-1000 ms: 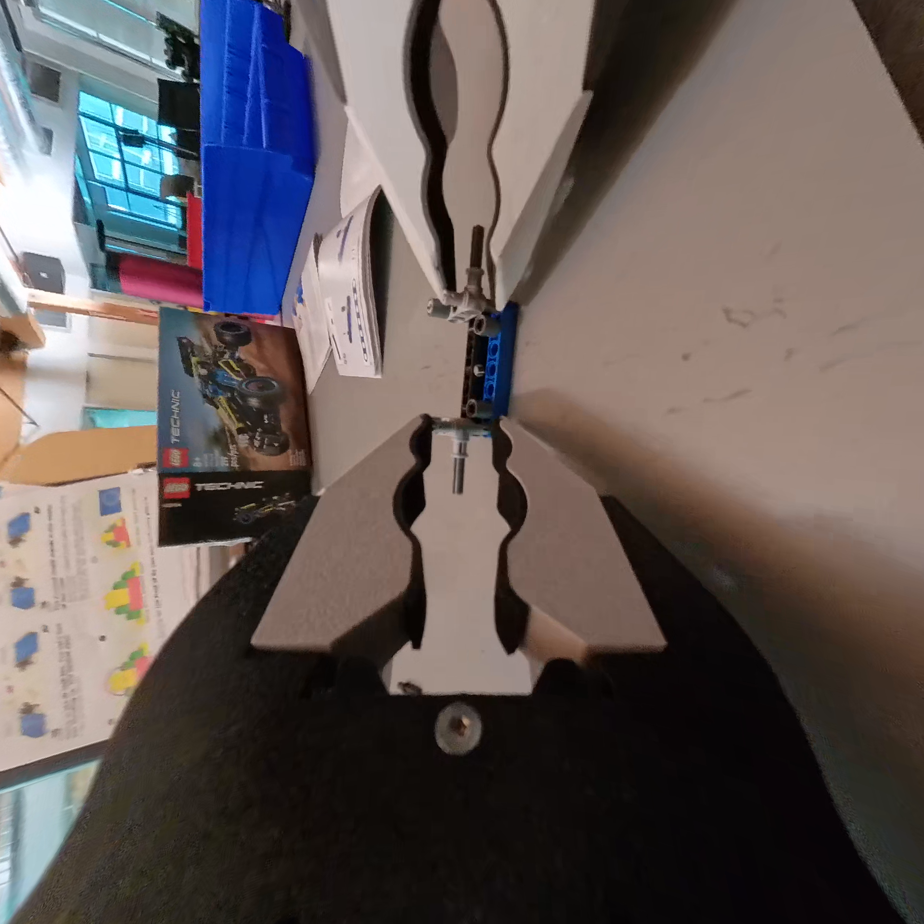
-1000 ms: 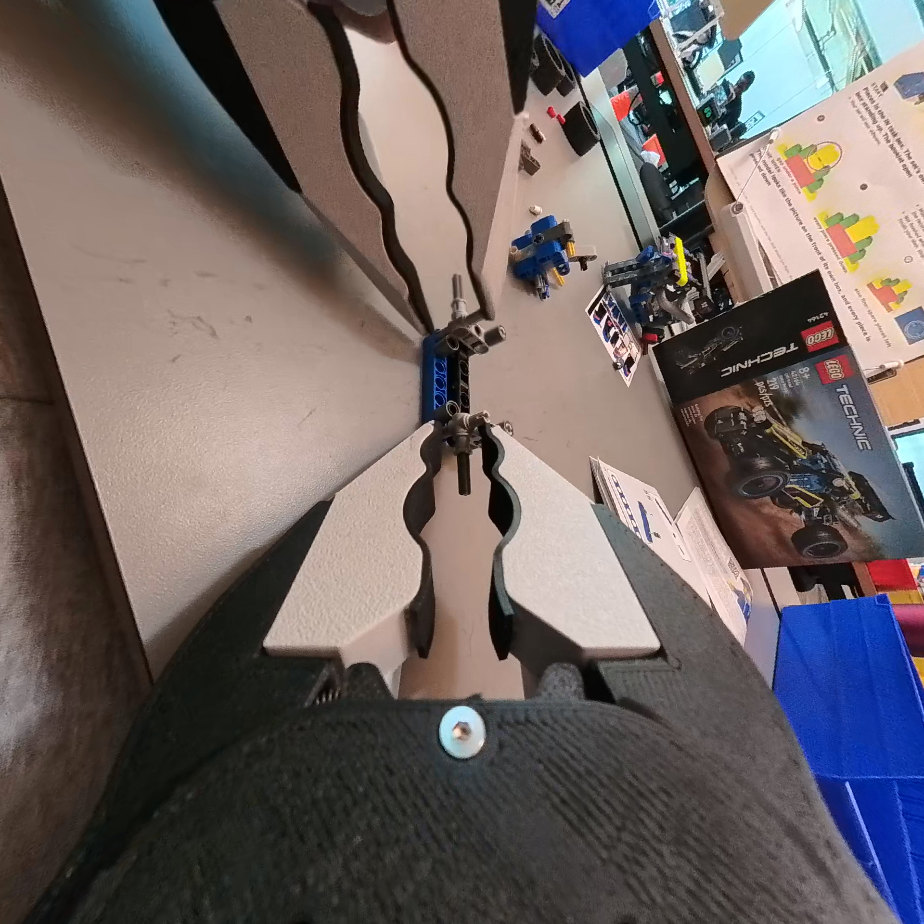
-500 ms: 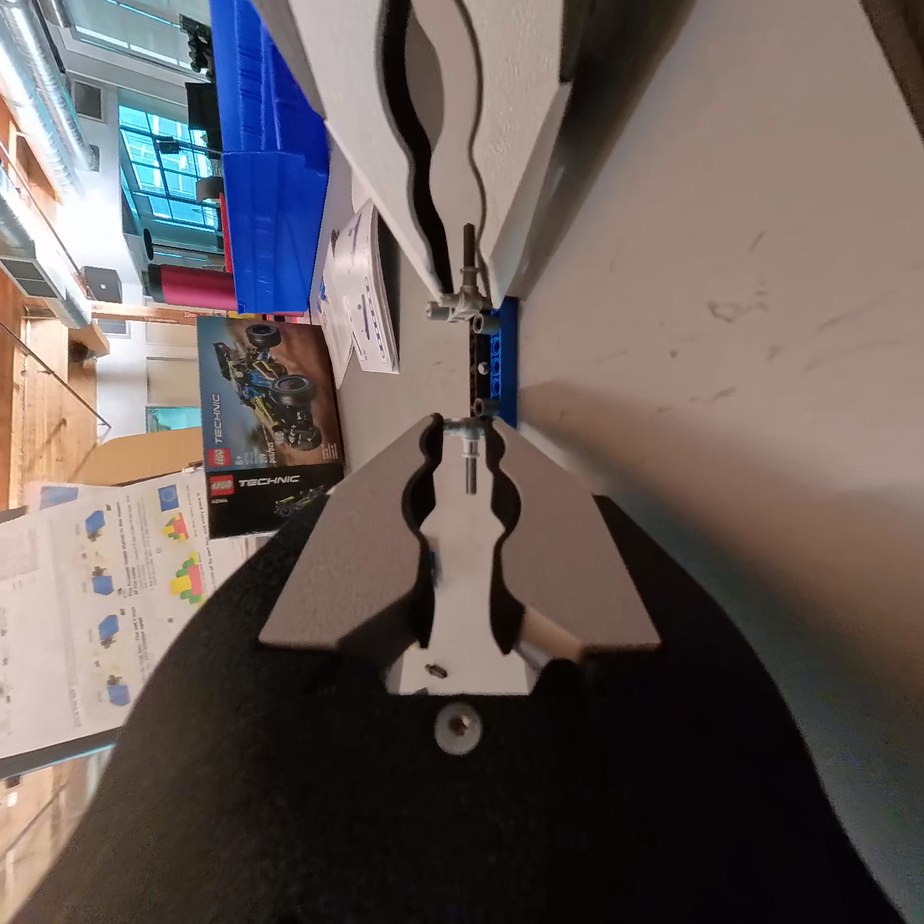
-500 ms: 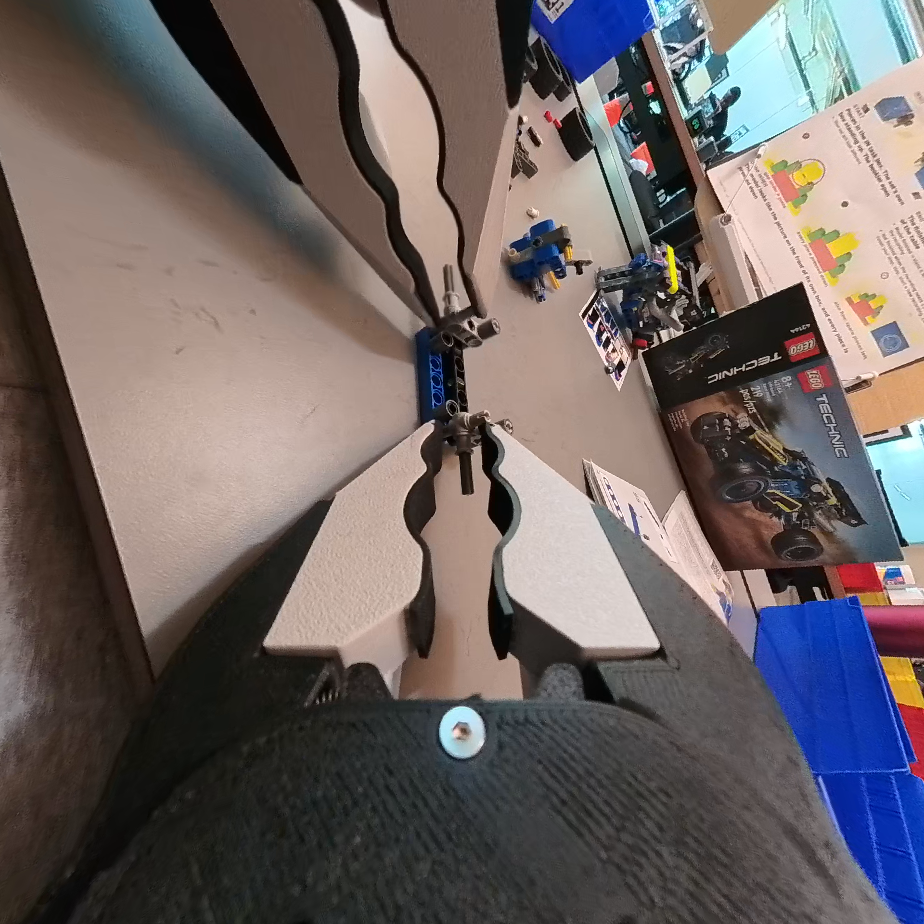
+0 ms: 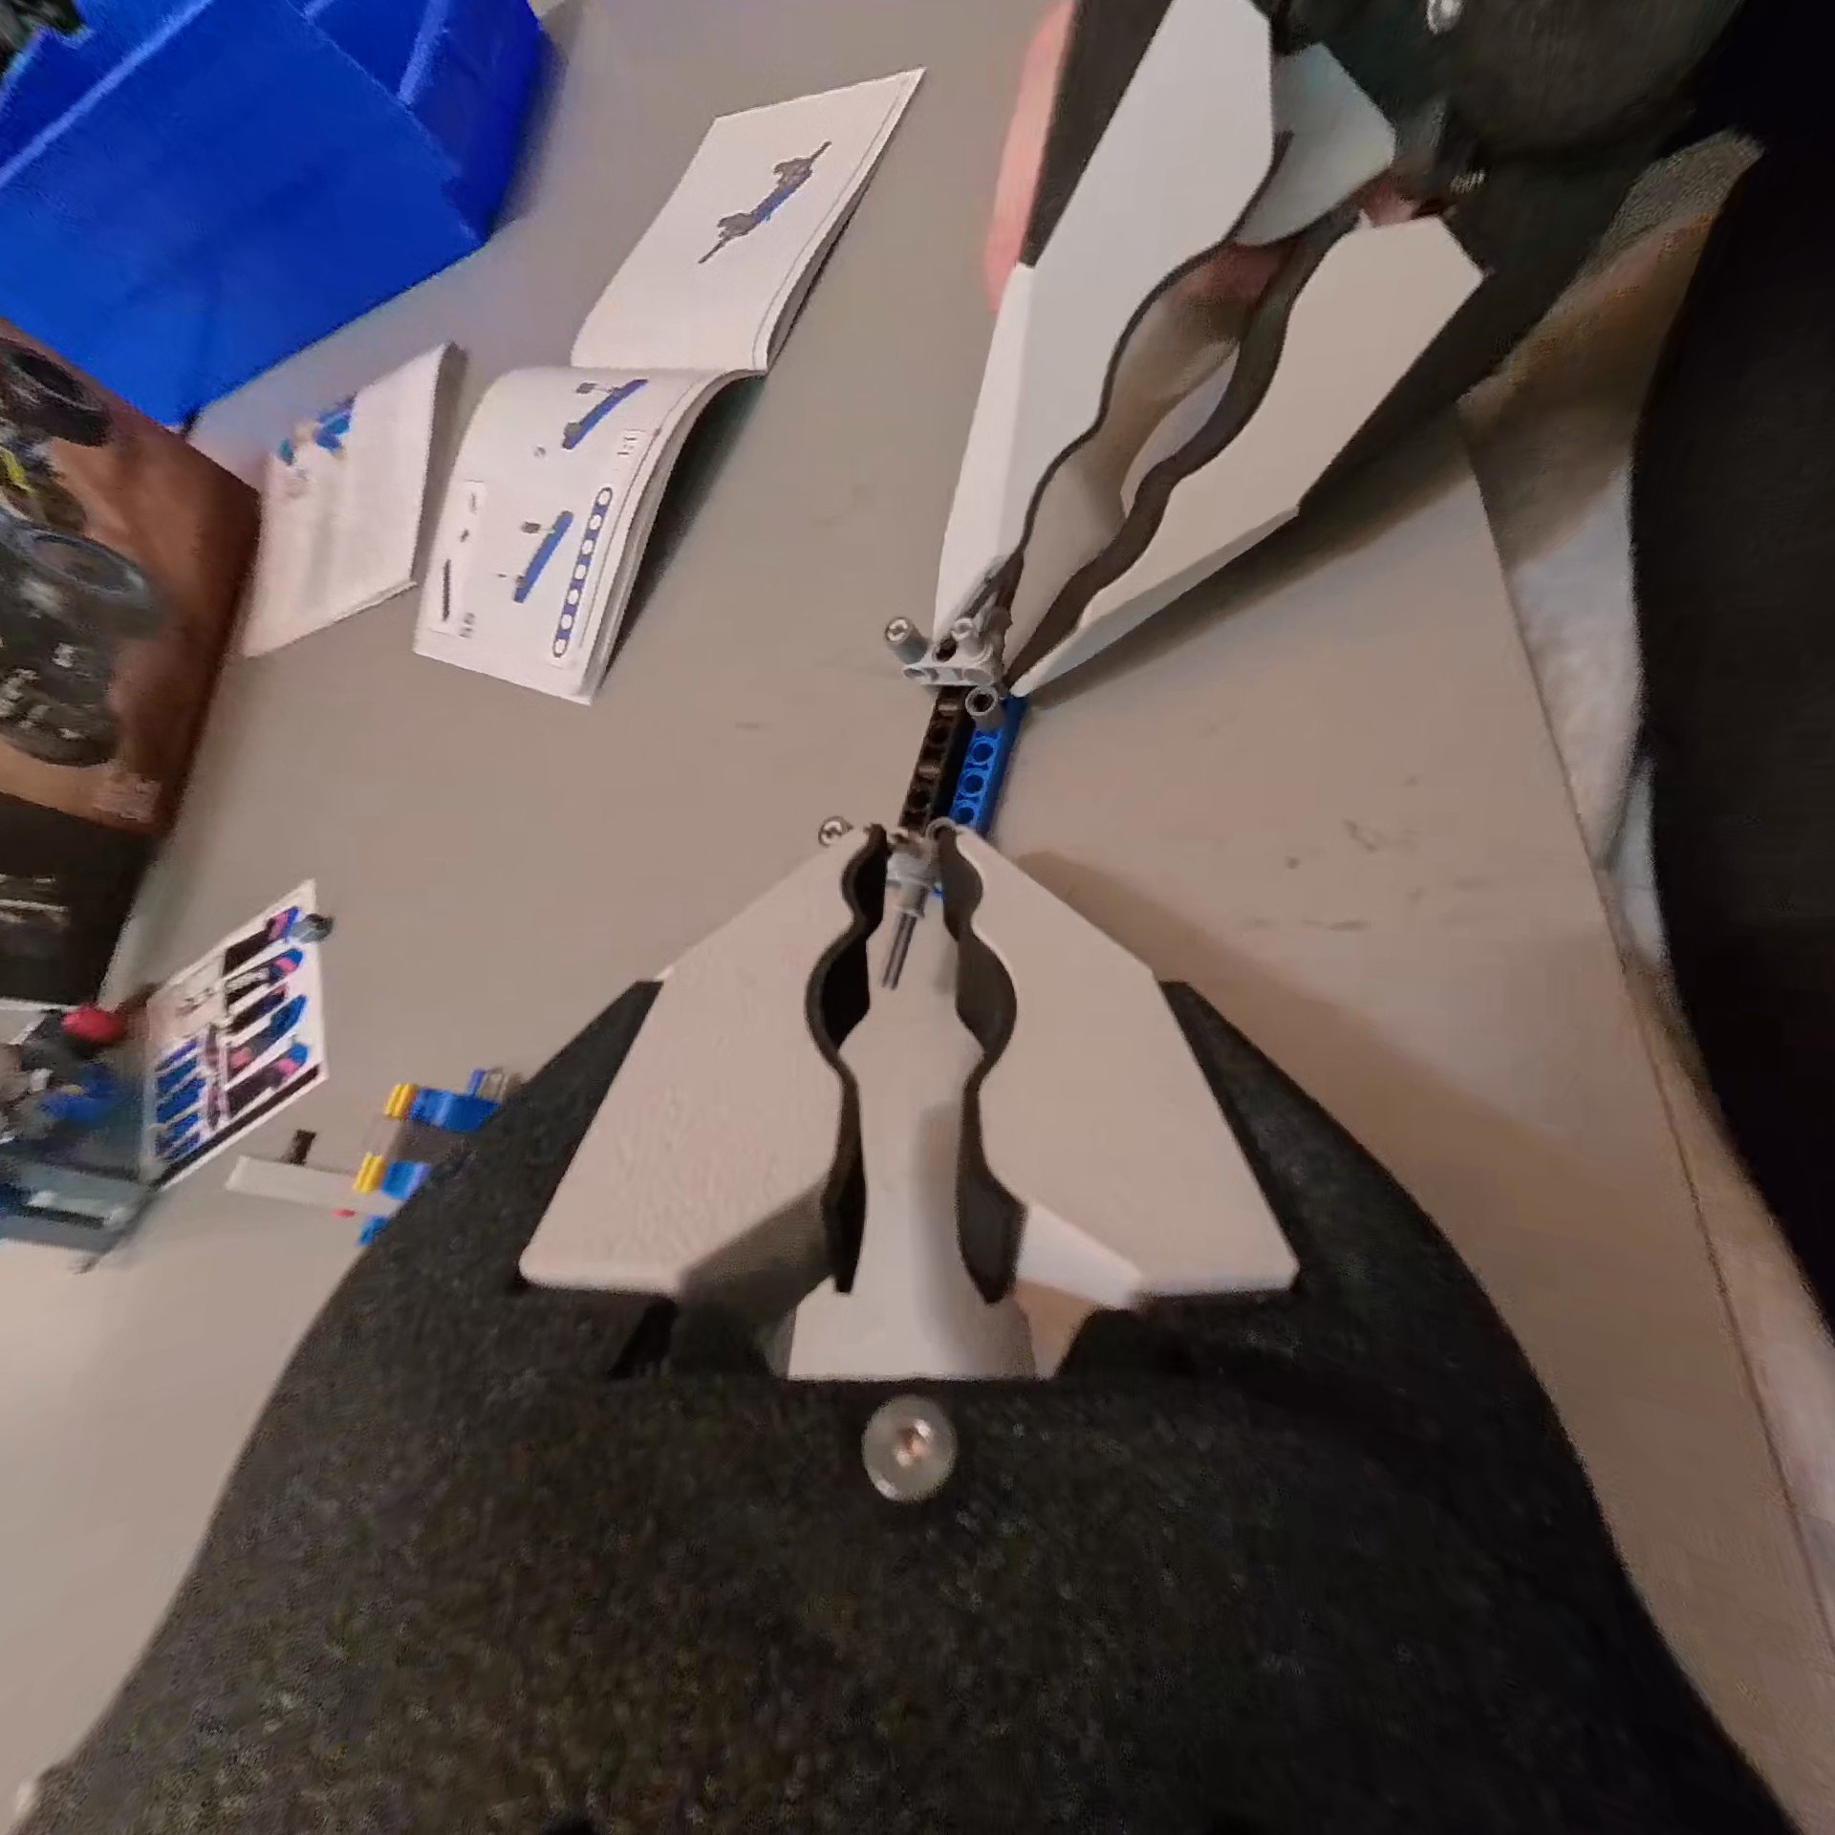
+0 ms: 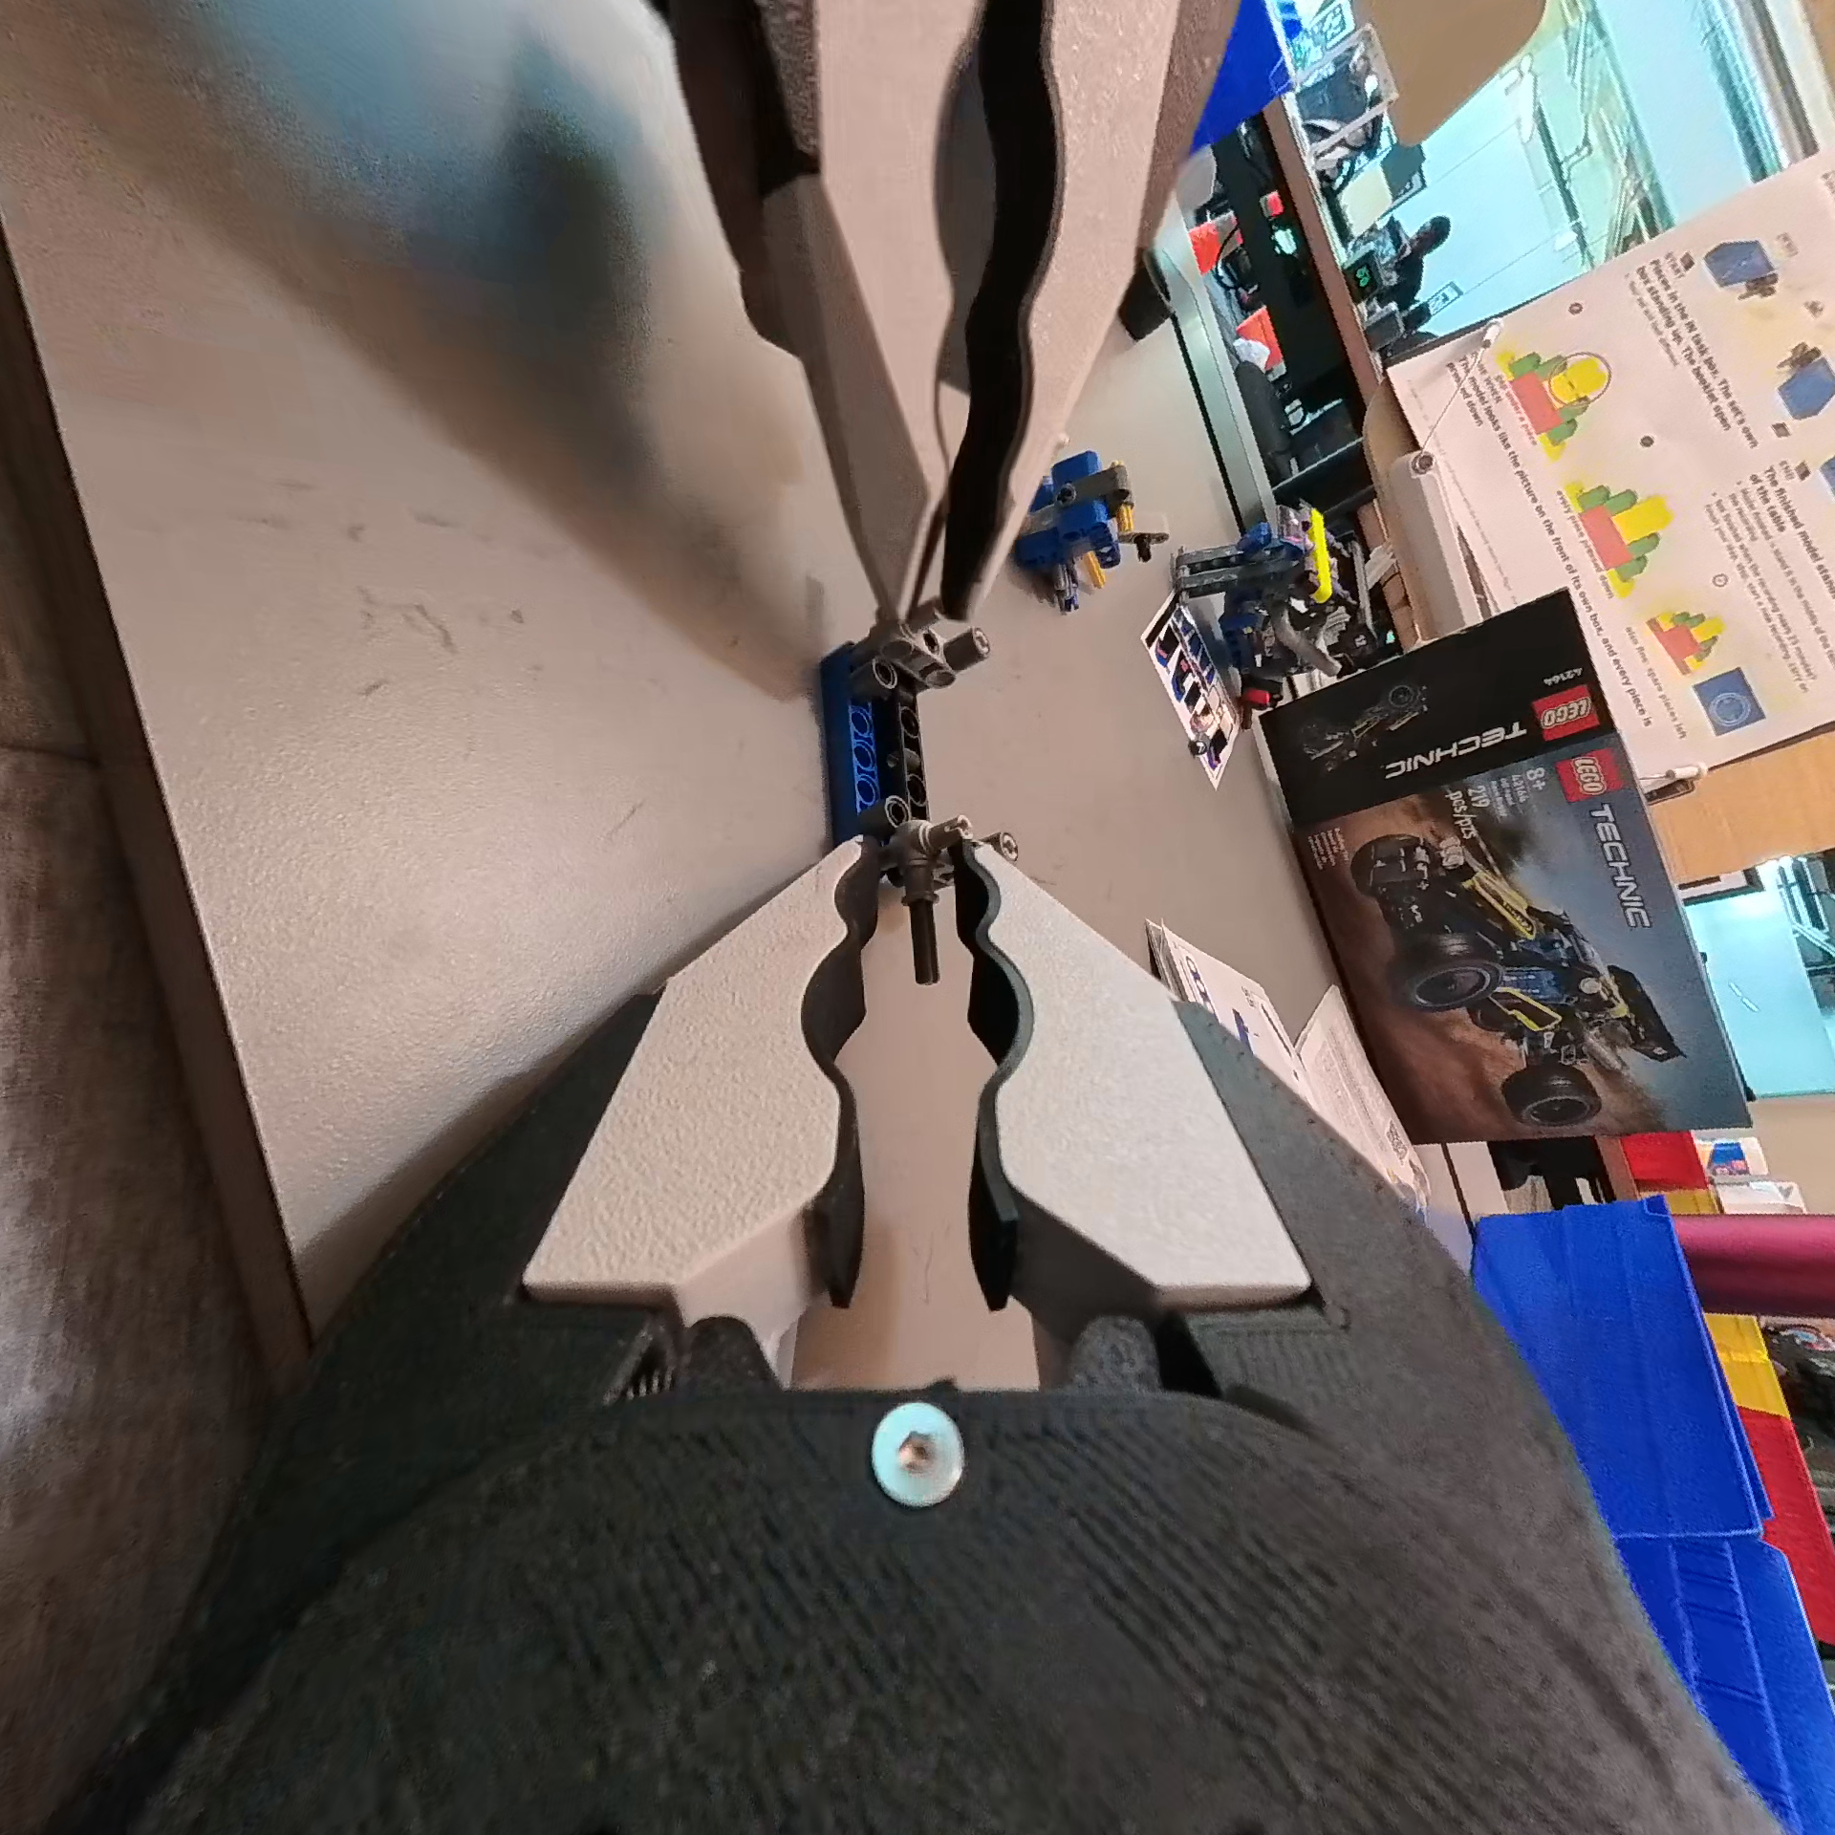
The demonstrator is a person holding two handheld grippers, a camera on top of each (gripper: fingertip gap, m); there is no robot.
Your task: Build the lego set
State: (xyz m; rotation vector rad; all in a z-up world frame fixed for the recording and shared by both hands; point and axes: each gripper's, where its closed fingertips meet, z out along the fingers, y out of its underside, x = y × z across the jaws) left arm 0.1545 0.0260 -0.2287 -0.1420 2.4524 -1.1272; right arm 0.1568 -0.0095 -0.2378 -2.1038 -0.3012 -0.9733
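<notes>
A small assembly of a blue beam and a black beam is held just above the grey table between my two grippers. My left gripper is shut on the grey connector and axle at its near end. My right gripper comes in from the upper right and is shut on the grey connector at the far end. In the right wrist view my right gripper pinches a dark connector with a black axle. The blue beam runs to my left gripper.
An open instruction booklet, blue bins and the set's box lie beyond. A sticker sheet and two partial builds sit on the table. The table edge is close by the assembly. Across from one pair of fingers to the other is roughly 5 cm.
My left gripper has rolled and tilted, so its view now looks down on the table and booklet. Both grippers keep hold of the assembly's ends; the right has barely moved.
</notes>
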